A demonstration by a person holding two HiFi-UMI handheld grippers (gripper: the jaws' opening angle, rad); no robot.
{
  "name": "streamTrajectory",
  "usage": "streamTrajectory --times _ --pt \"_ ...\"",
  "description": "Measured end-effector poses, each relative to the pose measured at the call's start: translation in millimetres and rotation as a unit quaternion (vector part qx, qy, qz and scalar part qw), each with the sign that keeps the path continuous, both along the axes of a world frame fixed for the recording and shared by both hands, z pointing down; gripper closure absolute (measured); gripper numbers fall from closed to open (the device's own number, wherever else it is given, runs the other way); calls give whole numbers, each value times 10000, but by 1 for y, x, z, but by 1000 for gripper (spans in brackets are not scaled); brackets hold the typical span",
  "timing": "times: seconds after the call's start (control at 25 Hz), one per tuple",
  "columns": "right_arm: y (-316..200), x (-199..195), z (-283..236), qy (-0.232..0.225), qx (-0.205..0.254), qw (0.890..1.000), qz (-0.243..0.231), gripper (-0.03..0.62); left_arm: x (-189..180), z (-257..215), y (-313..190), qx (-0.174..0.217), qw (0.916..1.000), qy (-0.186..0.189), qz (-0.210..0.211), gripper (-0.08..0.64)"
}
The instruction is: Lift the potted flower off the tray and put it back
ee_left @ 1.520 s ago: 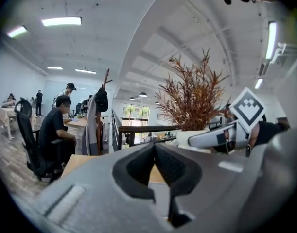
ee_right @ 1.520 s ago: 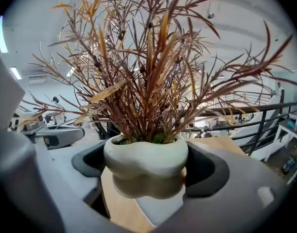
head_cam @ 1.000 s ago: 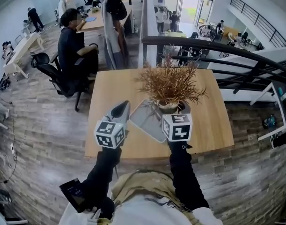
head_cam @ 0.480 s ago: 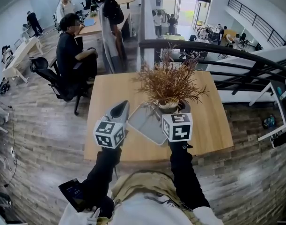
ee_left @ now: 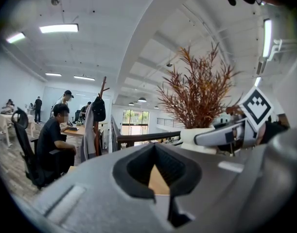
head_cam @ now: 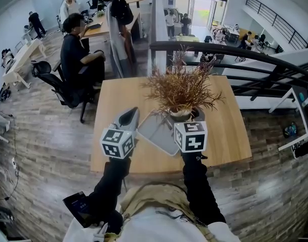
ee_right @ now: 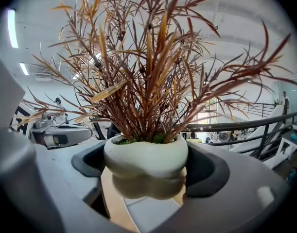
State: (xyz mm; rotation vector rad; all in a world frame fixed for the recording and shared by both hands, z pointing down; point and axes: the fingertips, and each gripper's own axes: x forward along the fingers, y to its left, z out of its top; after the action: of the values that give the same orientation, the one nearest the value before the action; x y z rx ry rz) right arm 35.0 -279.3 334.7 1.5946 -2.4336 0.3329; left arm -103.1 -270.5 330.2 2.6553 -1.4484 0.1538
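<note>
Open-plan office with wood-plank flooring: a light wooden table (head_cam: 229, 130) stands in front of a dark curved railing (head_cam: 234, 52). A seated person (head_cam: 75, 49) works at another desk well behind it, to the left.

**Tray.** The grey tray (head_cam: 156, 130) lies flat on the table, turned at an angle to the table edges, between the two grippers.

**Pot.** The pale, two-lobed pot (ee_right: 146, 164) stands upright at the tray's far right corner. It carries a dry reddish-brown plant (ee_right: 148, 72) with a little green moss at its base. Under the pot, the right gripper view shows bare table wood and part of the tray. No view shows whether the base rests on the tray or hangs clear of it.

**Right gripper.** The right gripper (ee_right: 148, 171) is spread to the width of the pot. Its dark pads (ee_right: 87, 164) lie against the pot's left and right sides, pinching it at the upper lobe. In the head view its marker cube (head_cam: 190, 136) sits just in front of the pot.

**Left gripper.** The left gripper (ee_left: 155, 152) has its jaws pressed together at the tips. Only table wood shows through the hollow between the pads. It hovers over the table just left of the tray, pointing away from the person, and touches neither tray nor pot.
</note>
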Motion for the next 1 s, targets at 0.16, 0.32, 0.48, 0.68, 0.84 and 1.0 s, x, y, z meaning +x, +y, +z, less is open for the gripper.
streamTrajectory --times 0.16,0.32,0.48,0.68,0.84,1.0 --pt "1 -2 1 -29 23 10000 -27 101 0 1 1 10 10000 -23 33 560" --pt "1 -3 0 -35 33 10000 -46 101 2 -1 1 53 9999 -64 58 561" --pt "1 -2 0 -36 32 10000 -47 101 4 -1 1 28 9999 -67 82 561" --pt "1 -4 1 -33 29 10000 -35 101 1 1 0 17 10000 11 92 560" --pt "2 -2 1 -33 8 10000 -25 101 3 1 1 10 10000 -1 99 560" --pt "2 -1 1 -18 0 10000 -41 101 5 1 0 13 10000 8 94 560"
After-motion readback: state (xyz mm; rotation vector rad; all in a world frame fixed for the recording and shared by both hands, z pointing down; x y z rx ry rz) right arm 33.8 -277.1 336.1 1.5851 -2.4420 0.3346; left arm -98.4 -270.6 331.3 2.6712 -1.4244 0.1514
